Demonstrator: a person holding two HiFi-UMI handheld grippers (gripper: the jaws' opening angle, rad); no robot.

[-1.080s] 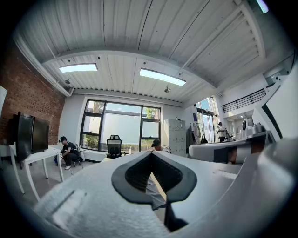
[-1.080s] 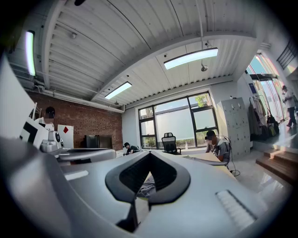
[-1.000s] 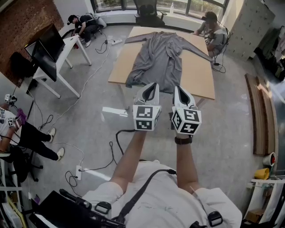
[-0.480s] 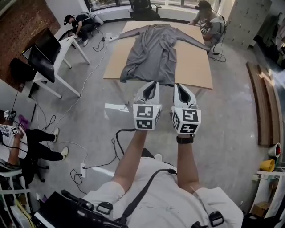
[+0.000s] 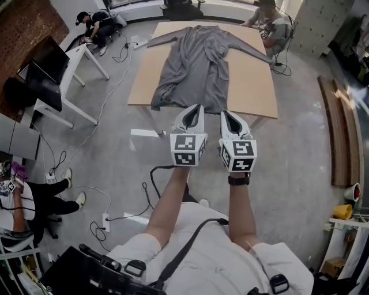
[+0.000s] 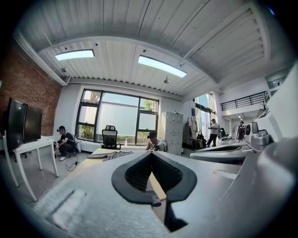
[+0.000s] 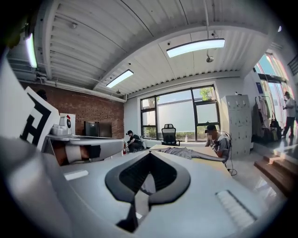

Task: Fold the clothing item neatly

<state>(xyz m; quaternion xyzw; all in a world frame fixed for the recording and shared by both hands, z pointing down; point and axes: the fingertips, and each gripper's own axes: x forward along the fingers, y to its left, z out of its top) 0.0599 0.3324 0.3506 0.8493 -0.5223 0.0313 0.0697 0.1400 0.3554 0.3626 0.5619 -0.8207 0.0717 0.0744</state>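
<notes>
A grey long-sleeved garment [image 5: 196,66] lies spread flat on a light wooden table [image 5: 251,86], sleeves stretched out to both sides at the far end. In the head view my left gripper [image 5: 196,108] and right gripper [image 5: 226,113] are held side by side in the air, short of the table's near edge. Both are shut with nothing between their jaws. From the left gripper view the garment [image 6: 116,155] shows low and far off on the table; in the right gripper view the garment [image 7: 184,151] shows the same way.
A person [image 5: 271,29] sits at the table's far right corner, another person [image 5: 92,26] crouches at far left. A white desk with monitors [image 5: 52,69] stands left. Cables [image 5: 115,213] run over the grey floor. Wooden planks [image 5: 340,132] lie at right. An office chair [image 5: 179,8] stands beyond the table.
The view has moved forward toward the table, which now sits nearer the frame's top. Both grippers keep the same shut pose side by side.
</notes>
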